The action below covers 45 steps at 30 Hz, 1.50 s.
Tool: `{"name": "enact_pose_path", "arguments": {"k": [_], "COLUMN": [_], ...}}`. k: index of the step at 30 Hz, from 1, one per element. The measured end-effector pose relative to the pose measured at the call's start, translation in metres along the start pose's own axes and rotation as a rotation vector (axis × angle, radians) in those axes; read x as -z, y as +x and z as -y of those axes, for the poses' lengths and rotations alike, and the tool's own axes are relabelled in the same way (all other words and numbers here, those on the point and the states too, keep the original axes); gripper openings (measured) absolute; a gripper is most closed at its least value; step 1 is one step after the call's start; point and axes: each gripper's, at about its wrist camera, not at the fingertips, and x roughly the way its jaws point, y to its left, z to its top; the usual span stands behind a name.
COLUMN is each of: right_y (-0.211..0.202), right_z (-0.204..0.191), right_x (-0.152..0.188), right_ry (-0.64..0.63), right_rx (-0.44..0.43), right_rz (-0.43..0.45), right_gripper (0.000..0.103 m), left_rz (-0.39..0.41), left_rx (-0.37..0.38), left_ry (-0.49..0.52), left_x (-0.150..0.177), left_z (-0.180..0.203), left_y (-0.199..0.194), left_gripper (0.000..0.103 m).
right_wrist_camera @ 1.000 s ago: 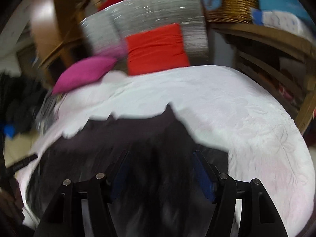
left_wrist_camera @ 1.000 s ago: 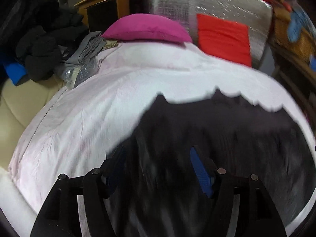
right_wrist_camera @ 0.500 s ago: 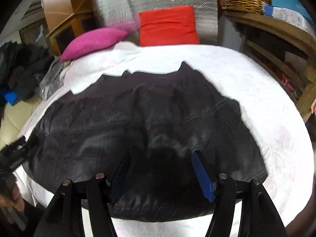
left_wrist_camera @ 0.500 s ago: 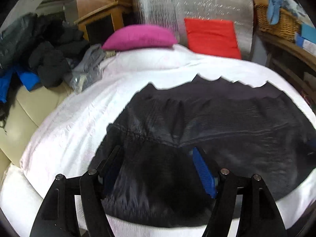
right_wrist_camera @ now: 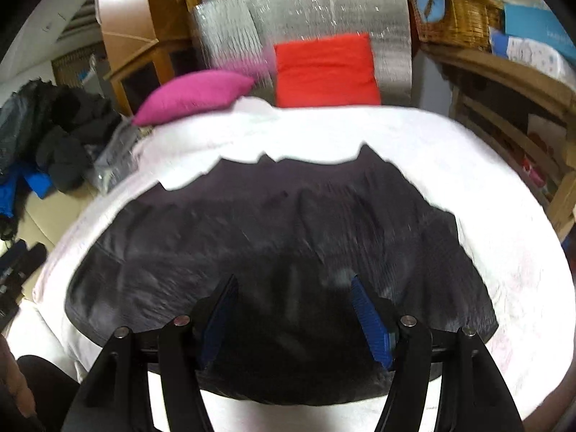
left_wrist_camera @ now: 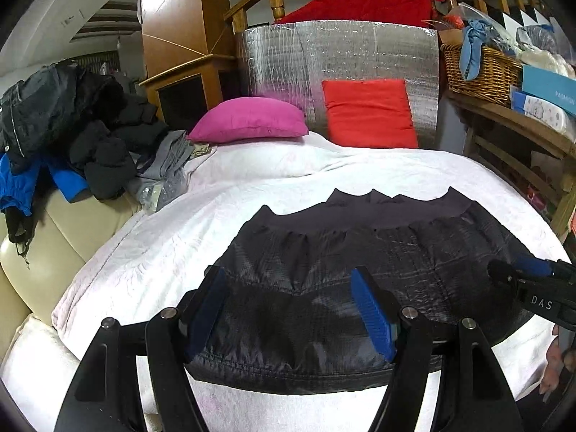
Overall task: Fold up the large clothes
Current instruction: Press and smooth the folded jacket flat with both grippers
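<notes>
A large black quilted garment [left_wrist_camera: 360, 270] lies spread flat on the white bedspread [left_wrist_camera: 162, 252], with its ribbed band toward the pillows and its hem toward me. My left gripper [left_wrist_camera: 286, 277] hovers open over the near left part of the garment, with nothing between its blue pads. Part of my right gripper [left_wrist_camera: 514, 270] shows at the right edge of the left wrist view. In the right wrist view the garment [right_wrist_camera: 288, 223] fills the middle, and my right gripper [right_wrist_camera: 293, 282] stands open above its near hem, holding nothing.
A magenta pillow [left_wrist_camera: 248, 120] and a red cushion [left_wrist_camera: 367, 111] lean on a silver foil mat [left_wrist_camera: 342, 54] at the bed's far end. Dark clothes [left_wrist_camera: 72, 126] are heaped on a cream sofa at the left. A wooden shelf with a wicker basket [left_wrist_camera: 478, 72] runs along the right.
Both grippers have drawn back and risen from close over the garment. The whole garment now shows lying flat, and both pairs of jaws stay open.
</notes>
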Motion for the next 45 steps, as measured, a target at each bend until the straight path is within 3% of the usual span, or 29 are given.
{"name": "enact_pose_path", "arguments": {"k": [16,24,33,40,45], "right_y": [0.032,0.058,0.051,0.018,0.020], "right_z": [-0.007,-0.005,-0.003,0.026,0.047], "right_x": [0.012,0.024,0.022,0.008,0.009], "right_ry": [-0.005,-0.012,-0.014,0.065,0.123], "right_rx": [-0.021,-0.002,-0.004,0.078,0.111], "right_rz": [-0.069,-0.163,-0.143,0.008,-0.015], "right_gripper": [0.069,0.069,0.069,0.069,0.069], "left_rz": [-0.036,-0.060,-0.069,-0.081,-0.088], "left_rx": [-0.007,-0.008,-0.008,-0.021,-0.025], "left_ry": [-0.002,-0.013,-0.017,-0.021,-0.024], "left_x": [0.003,0.006,0.007,0.010,0.011], "left_z": [0.007,0.004,0.001,-0.004,-0.007], "left_y": [0.021,0.032,0.036,0.041,0.045], "left_gripper": [0.073,0.073,0.073,0.073,0.073]}}
